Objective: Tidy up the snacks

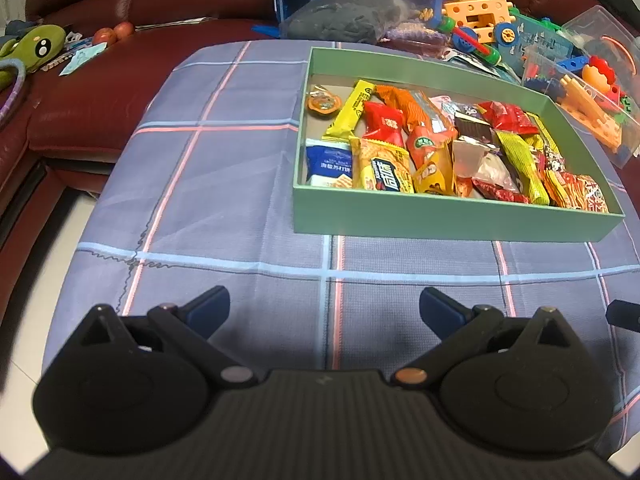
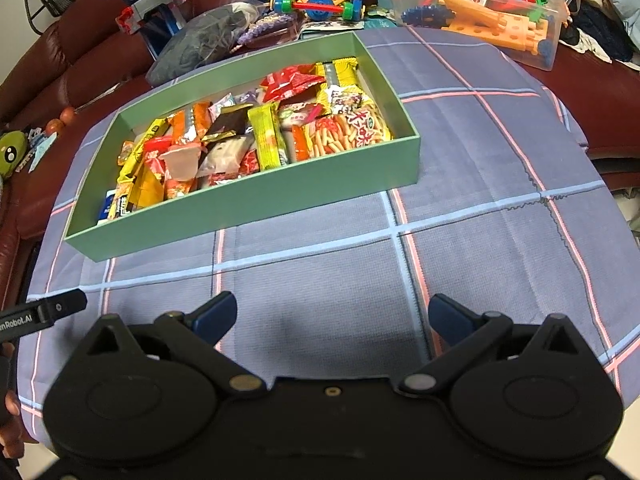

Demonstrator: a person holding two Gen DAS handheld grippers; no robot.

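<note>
So, left gripper [image 1: 324, 304] hovers low over the checked cloth [image 1: 224, 216], its 2 blue-tipped fingers [image 1: 210, 306] spread wide, nothing between them. The green box [image 1: 452, 222] sits ahead and to its right on the cloth; in the left wrist view the long axis runs left to right, far end skewed toward the toys. Snacks [image 1: 440, 148] fill it in a loose jumble: blue-white pack [image 1: 329, 162] at the near left corner, yellow bar [image 1: 350, 110] pointing away toward the far wall, red pack [image 1: 382, 124] beside it. Labels too small to read. The near wall hides the lower edges of the front packs.

Right gripper [image 2: 332, 318] also hangs over bare cloth, fingers [image 2: 452, 320] wide apart and empty. In the right wrist view the box [image 2: 248, 204] lies ahead-left, long axis slanting from near left up to far right. A clear tub of toys [image 2: 496, 20] sits beyond, top cut off. Both grippers are well apart from the box. The maroon sofa [image 1: 100, 92] wraps behind.
</note>
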